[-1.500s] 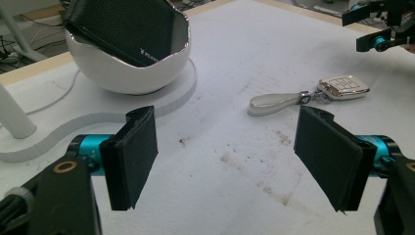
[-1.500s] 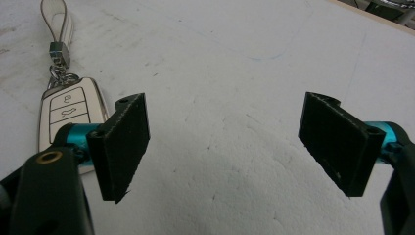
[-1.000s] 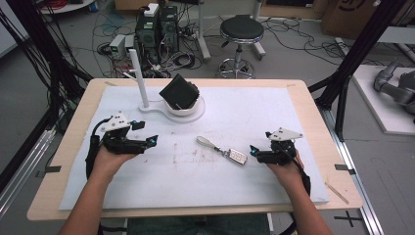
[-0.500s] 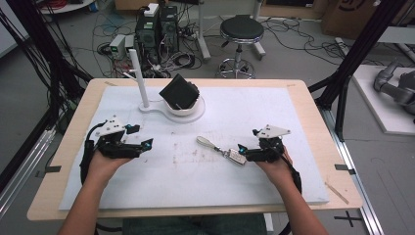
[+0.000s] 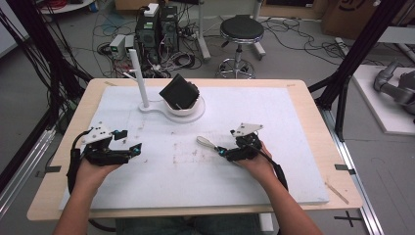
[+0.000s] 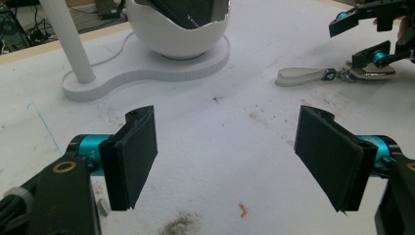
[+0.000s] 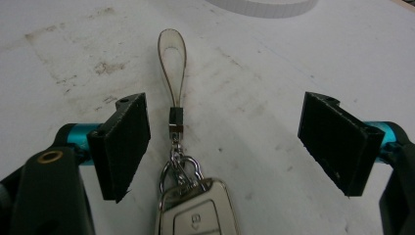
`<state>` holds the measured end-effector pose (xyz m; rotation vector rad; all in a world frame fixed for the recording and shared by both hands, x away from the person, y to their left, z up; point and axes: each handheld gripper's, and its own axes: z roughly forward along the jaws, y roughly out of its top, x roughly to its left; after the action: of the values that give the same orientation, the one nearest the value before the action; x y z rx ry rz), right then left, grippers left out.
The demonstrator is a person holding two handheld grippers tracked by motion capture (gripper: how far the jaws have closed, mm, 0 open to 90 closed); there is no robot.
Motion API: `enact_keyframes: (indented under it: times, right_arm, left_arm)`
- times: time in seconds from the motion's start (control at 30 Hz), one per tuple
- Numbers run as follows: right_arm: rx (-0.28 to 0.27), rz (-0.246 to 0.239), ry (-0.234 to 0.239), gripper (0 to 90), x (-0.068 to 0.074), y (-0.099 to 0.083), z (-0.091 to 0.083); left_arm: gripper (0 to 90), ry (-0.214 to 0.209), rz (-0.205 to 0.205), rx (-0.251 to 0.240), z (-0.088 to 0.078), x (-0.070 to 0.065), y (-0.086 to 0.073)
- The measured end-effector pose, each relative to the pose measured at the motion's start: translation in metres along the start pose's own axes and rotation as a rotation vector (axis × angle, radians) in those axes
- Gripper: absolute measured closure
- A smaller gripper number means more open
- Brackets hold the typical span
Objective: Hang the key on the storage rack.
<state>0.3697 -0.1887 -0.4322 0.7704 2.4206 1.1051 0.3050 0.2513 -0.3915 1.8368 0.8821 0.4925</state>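
Note:
A silver car key fob [image 7: 195, 210] lies on the white mat with its key rings and a pale strap loop [image 7: 172, 54] stretched away from it. My right gripper [image 7: 227, 144] is open, its jaws low on either side of the rings and the fob's top end, touching nothing. In the high view the right gripper [image 5: 222, 151] covers the fob and the strap loop [image 5: 205, 142] pokes out to its left. My left gripper [image 5: 130, 140] hovers open and empty over the mat's left part. The left gripper view shows the fob [image 6: 374, 73] far right, beyond the open left gripper [image 6: 227, 156].
A white egg-shaped cup [image 5: 181, 108] on a flat white base holds a black boxy object [image 5: 179, 91] at the mat's far middle. A white post [image 5: 139, 81] rises from the same base. The wooden table edge [image 5: 313, 98] frames the mat; a stool [image 5: 241, 29] and cables lie beyond.
My right gripper has slid left along the mat until its open jaws straddle the key fob. The left gripper drifted slightly left and toward the person, still open.

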Motion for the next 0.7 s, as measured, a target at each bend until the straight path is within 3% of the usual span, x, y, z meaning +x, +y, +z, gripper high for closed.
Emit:
enact_keyframes:
  times: [0.13,0.23,0.4,0.5,0.7]
  right_arm:
    - [0.03,-0.003,0.021,19.8,0.003,0.003,0.011]
    - [0.042,-0.022,0.036,27.1,0.004,0.004,0.015]
    - [0.091,-0.022,0.052,30.1,0.006,0.005,0.025]
    - [0.126,-0.035,0.063,39.4,0.007,0.006,0.029]
    - [0.14,-0.048,0.129,66.2,0.01,0.009,0.028]
  left_arm:
    - [23.9,0.004,-0.005,0.003,-0.001,0.0,-0.003]
    - [23.9,0.01,-0.007,0.006,-0.004,0.001,-0.004]
    - [23.9,0.018,-0.009,0.004,-0.007,0.003,-0.005]
    - [24.0,0.022,-0.008,0.008,-0.008,0.002,-0.006]
    - [23.9,0.019,-0.011,0.008,-0.007,0.002,-0.007]
